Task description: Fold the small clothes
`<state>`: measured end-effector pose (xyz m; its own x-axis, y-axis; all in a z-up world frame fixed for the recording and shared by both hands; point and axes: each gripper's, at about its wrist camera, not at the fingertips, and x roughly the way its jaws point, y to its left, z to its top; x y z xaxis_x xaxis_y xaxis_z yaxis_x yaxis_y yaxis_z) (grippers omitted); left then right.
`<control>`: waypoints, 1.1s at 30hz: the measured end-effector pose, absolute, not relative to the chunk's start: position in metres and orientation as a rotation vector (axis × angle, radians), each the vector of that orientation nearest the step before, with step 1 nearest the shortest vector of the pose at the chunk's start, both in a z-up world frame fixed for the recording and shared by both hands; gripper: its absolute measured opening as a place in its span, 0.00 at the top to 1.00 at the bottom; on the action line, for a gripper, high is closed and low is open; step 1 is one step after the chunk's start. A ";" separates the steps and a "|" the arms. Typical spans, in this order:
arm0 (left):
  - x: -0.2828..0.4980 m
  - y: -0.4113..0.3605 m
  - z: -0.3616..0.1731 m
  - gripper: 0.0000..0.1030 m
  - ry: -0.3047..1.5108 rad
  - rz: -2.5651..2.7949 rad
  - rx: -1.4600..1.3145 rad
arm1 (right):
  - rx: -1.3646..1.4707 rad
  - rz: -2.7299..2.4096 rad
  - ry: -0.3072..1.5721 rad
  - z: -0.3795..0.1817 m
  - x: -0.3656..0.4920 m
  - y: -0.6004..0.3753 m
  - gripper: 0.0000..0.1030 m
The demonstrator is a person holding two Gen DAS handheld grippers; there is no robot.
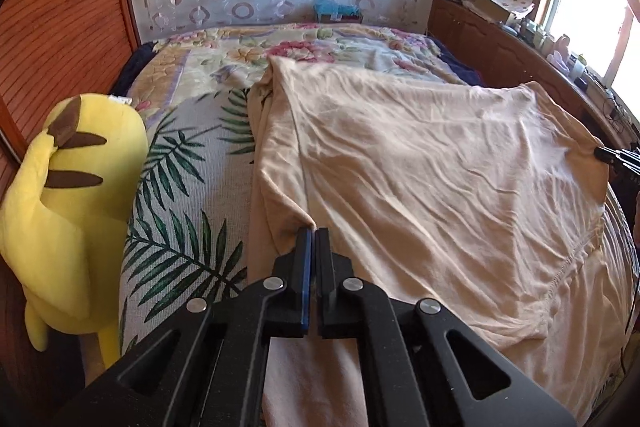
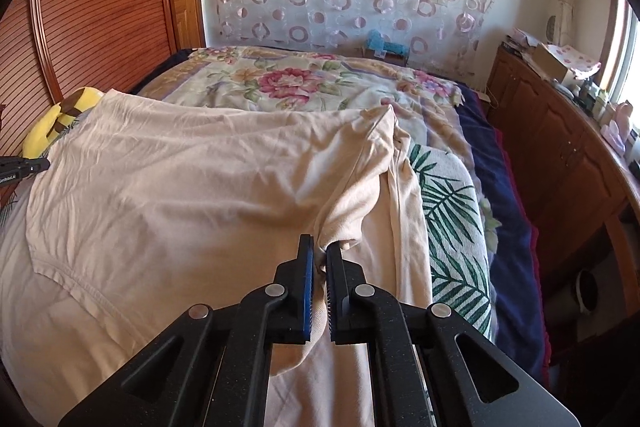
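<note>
A cream garment point(image 1: 420, 163) lies spread and wrinkled on the bed, partly folded over itself; it also fills the right wrist view point(image 2: 180, 187). My left gripper point(image 1: 314, 233) is shut on a pinched corner of the garment at its left edge. My right gripper point(image 2: 320, 247) is shut on a bunched corner at the garment's right edge. Each gripper's tip shows in the other's view: the right gripper at the far right point(image 1: 608, 153), the left gripper at the far left point(image 2: 28, 167). The cloth is stretched between them.
A yellow plush toy point(image 1: 76, 195) leans at the bed's left side against a wooden headboard point(image 1: 60, 27). A palm-leaf cover point(image 1: 180, 187) and floral quilt point(image 2: 288, 83) lie under the garment. A cluttered wooden cabinet point(image 2: 560, 131) runs along the right under a window.
</note>
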<state>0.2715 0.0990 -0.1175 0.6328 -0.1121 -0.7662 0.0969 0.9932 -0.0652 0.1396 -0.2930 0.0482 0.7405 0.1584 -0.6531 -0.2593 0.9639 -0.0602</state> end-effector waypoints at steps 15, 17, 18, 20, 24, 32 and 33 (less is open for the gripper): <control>0.208 0.094 -0.047 0.98 0.671 -0.147 -0.038 | -0.124 0.223 0.606 0.065 0.100 -0.303 0.95; 0.202 0.094 -0.044 0.98 0.665 -0.160 -0.038 | -0.125 0.230 0.598 0.066 0.092 -0.303 0.95; 0.199 0.093 -0.043 0.98 0.661 -0.164 -0.037 | -0.129 0.230 0.592 0.067 0.087 -0.302 0.95; 0.191 0.093 -0.038 0.98 0.648 -0.171 -0.040 | -0.136 0.228 0.579 0.069 0.078 -0.302 0.95; 0.174 0.095 -0.028 0.98 0.618 -0.181 -0.052 | -0.140 0.224 0.550 0.075 0.060 -0.307 0.95; 0.132 0.103 -0.011 0.98 0.565 -0.190 -0.082 | -0.141 0.204 0.508 0.082 0.017 -0.318 0.95; 0.127 0.104 -0.011 0.98 0.561 -0.186 -0.084 | -0.141 0.202 0.504 0.082 0.012 -0.319 0.95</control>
